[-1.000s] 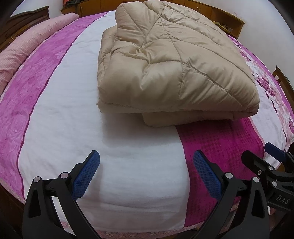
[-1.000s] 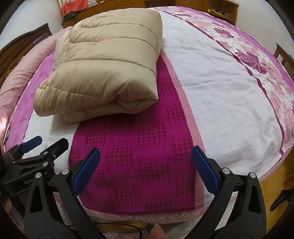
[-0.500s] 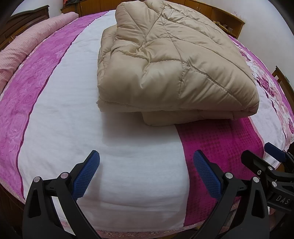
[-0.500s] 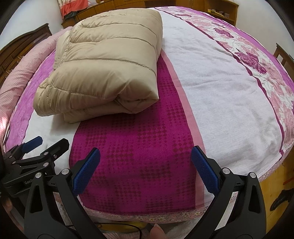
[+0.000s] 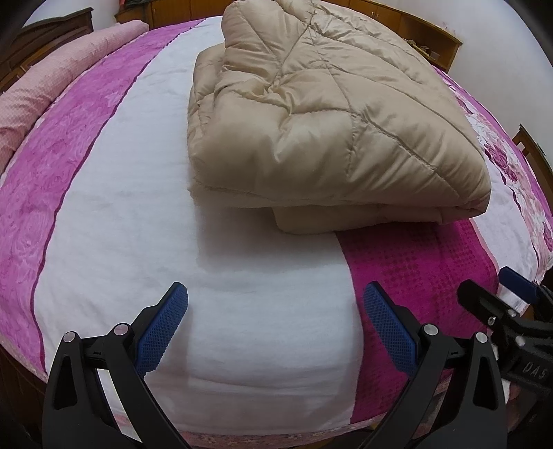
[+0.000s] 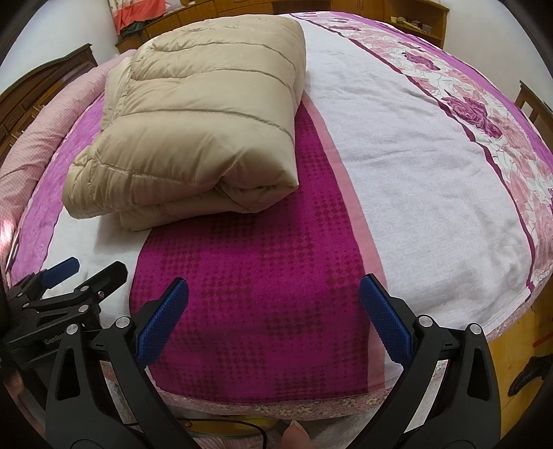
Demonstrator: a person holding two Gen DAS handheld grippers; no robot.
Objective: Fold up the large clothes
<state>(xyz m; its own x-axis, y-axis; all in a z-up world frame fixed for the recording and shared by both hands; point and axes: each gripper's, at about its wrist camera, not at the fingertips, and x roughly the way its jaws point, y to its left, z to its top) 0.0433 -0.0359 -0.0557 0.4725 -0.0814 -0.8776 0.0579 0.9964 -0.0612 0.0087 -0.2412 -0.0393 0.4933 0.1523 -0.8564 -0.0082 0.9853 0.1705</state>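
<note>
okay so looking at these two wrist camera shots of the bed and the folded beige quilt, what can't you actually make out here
- Underside and inner layers of the beige quilt: hidden by its own top fold, both views.
- Items on the wooden shelf: too small, warped at the fisheye rim.
- Dark object by the floor: cut off by the right wrist view's edge.
- Bed's near side: blocked by the open left gripper and right gripper.

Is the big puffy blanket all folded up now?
Looks done: the beige quilt sits folded in a thick stack on the bed. Nothing is in hand: the left claw and right claw are both open, short of it. Nothing obvious is left.
</note>
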